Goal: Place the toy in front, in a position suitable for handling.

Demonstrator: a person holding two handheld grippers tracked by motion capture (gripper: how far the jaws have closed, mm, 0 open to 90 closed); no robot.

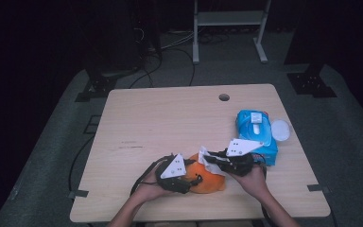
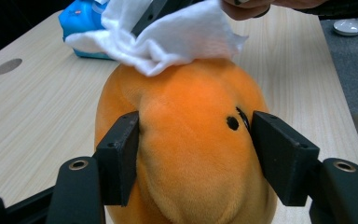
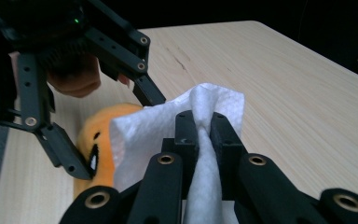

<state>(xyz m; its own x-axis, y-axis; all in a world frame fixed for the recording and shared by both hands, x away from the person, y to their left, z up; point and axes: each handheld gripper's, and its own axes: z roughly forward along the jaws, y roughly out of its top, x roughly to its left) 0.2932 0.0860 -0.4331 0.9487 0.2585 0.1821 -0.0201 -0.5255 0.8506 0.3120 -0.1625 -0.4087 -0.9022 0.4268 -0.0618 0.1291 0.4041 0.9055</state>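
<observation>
Black jaws of the left gripper (image 2: 193, 154) stand on either side of the orange plush toy (image 2: 186, 140), their pads pressing into its soft flanks, partway closed because the toy's body fills the gap. That squeeze looks meant to pin the toy so it cannot slide or roll while its top is rubbed. The toy itself sits on the table (image 1: 170, 118) near the person's edge, between the two hands in the high view, with the left gripper (image 1: 187, 180) on the left of the toy and the right gripper (image 1: 209, 156) just above and to the right of it.

Clamped nearly fully together, the jaws of the right gripper (image 3: 204, 128) pinch a white wipe (image 3: 205, 177) into a tight pleat, so the loose part hangs out as a pad. From the left gripper view that wipe (image 2: 168, 37) drapes over the top of the toy and touches it, which suggests the toy is being wiped clean.

Beyond the toy on its right lies a blue pack of wipes (image 1: 257, 135), close to the right hand, probably where the sheet came from. A round white lid (image 1: 280, 129) rests just beside the pack, on the side away from the toy.
</observation>
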